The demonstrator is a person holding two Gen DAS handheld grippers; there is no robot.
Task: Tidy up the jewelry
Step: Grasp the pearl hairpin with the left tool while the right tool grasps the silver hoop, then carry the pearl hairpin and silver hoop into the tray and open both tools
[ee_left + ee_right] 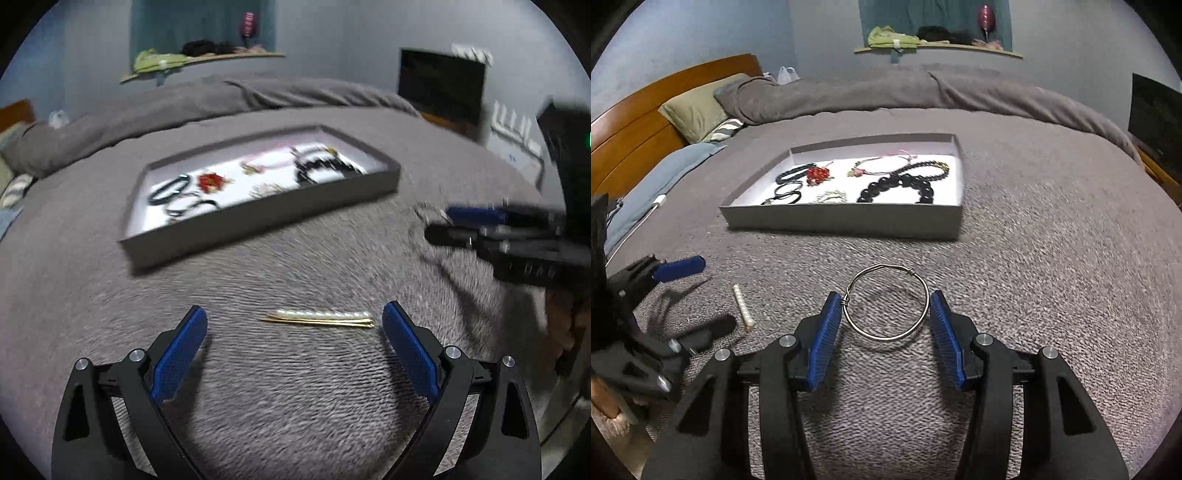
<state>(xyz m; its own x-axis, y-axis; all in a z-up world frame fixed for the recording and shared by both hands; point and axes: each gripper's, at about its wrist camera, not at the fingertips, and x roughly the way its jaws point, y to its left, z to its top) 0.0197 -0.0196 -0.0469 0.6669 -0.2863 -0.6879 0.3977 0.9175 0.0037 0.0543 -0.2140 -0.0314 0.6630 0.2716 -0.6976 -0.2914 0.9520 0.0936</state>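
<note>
Now grips wire bangle [887, 302] between right claw [886, 308] pads, above bed [1052, 258]. Spreads left claw [294, 325] wide around pearl hairpin [319, 318], not touching.

Light: dim and cool, casting soft shadows under the gripper fingers.
Blur: smearing the tray [258, 218] and right gripper [436, 225] in the left view.
Edges: fisheye bending, corners going black.
</note>
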